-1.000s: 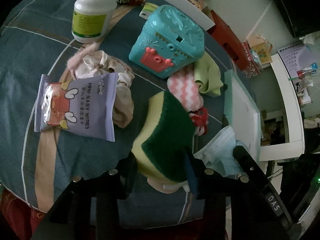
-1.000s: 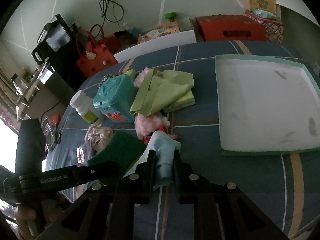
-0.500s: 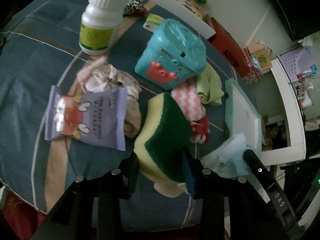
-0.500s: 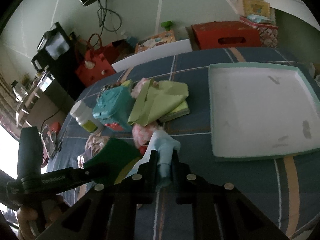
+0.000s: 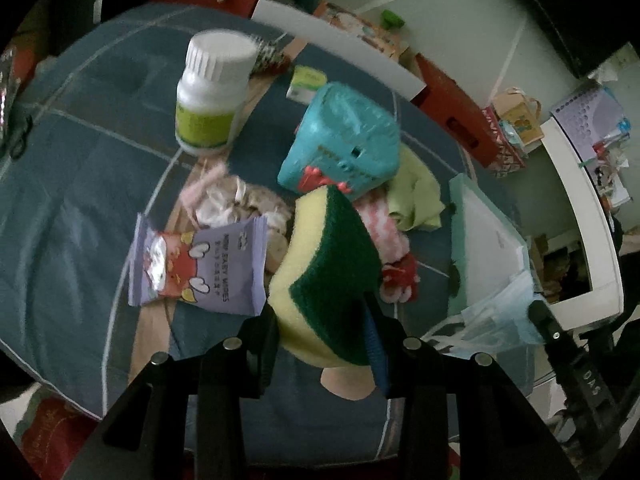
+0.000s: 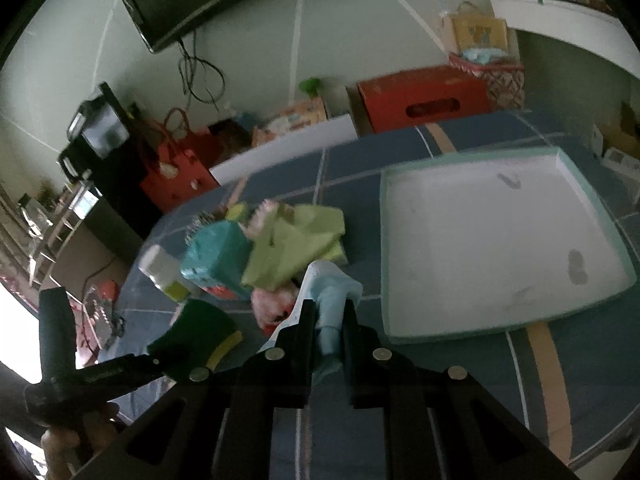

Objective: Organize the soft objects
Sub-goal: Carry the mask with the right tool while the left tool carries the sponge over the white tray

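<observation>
- Since a second ago you have raised both tools off the pile: the sponge now hangs clear of the blue plaid surface, and the tray fills more of the right wrist view. That suggests both pickups are done and the carry to the tray is under way.
- Your left tool is clamped on the yellow-and-green scouring sponge, its lower end pinched between the fingers, green side facing right.
- Your right tool is closed tight on a light-blue face mask, which bunches up above the fingertips.
- The white tray with the teal rim lies ahead and to the right of the right tool, with nothing in it but a few marks.
- Still on the surface: the baby wipes packet, the yellow-green cloth, the pink-and-white fuzzy sock and a crumpled beige fabric, all close around the teal toy box and the white pill bottle.
</observation>
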Available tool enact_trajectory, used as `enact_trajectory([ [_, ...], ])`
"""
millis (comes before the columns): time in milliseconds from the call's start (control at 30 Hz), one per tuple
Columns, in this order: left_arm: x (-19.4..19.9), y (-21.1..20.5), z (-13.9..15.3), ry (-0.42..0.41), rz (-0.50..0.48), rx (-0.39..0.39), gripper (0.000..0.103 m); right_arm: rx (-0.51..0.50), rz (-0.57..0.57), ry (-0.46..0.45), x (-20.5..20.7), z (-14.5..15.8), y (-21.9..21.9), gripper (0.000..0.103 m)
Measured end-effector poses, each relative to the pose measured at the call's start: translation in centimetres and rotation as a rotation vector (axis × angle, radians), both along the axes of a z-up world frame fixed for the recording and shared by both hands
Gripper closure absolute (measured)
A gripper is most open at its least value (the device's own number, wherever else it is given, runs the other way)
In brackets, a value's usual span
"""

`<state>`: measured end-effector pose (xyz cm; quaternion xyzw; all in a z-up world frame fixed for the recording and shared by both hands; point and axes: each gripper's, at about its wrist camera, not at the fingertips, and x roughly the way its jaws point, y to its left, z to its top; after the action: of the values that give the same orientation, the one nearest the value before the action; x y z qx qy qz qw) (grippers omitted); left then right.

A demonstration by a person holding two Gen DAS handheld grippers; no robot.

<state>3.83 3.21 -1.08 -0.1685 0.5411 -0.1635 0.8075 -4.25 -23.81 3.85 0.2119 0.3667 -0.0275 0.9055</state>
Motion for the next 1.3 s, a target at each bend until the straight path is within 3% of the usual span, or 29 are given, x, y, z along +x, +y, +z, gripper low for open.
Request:
enact_trajectory([
  [333, 0.7, -3.2, 6.4, -0.171, -0.071, 0.004, 0.063, -0.082, -0.066, -0.109, 0.4, 6.1, -0.9, 0.09],
  [600, 3.5, -9.3, 9.1, -0.256, -0.151, -0.007, 0.063, -0.103, -0.168, -0.115, 3.1, 7.8, -4.2, 0.09],
  [933, 6.2, -16.7, 9.0, -0.29, -0.261, -0.023, 0.063, -0.123, -0.324, -0.074, 4.6, 6.6, -10.2, 0.09],
  [1100, 6.9, -20.2, 8.1, -0.297, -0.322, -0.025, 0.062, -0.11, -0.431, -0.029, 3.4, 4.8, -13.9, 0.09],
  [1300, 7.1, -24.7, 5.9, -0.244, -0.407, -0.036, 0.062, -0.107, -0.567, 0.019, 0.9, 3.4, -18.8, 0.09],
])
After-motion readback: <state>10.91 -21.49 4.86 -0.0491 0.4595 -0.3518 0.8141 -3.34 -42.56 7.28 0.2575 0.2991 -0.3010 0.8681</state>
